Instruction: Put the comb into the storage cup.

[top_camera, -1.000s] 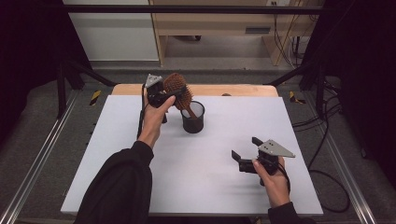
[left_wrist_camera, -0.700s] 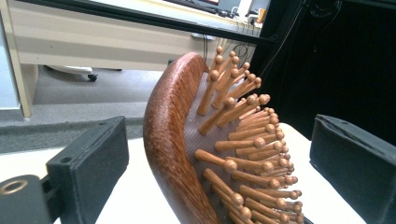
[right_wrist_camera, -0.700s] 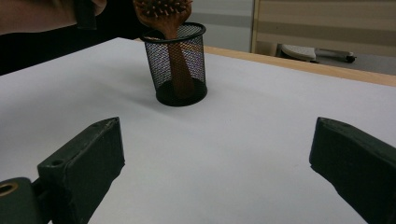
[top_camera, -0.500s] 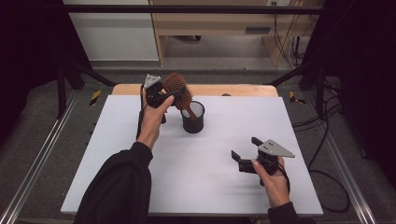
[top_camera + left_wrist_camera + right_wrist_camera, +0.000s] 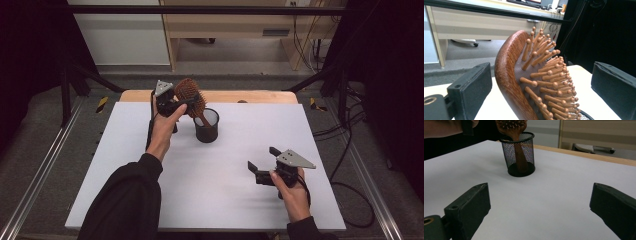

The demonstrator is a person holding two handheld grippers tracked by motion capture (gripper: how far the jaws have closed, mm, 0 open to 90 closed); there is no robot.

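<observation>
Left gripper jaws have just been opening and stand clear either side of the hairbrush head, handle down in the mesh cup; brush leans on the rim, so pulling back crooked could tip the cup; right gripper jaws apart, empty.

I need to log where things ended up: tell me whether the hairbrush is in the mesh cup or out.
In. The hairbrush stands handle-down inside the mesh cup, its bristled head leaning out above the rim.
</observation>
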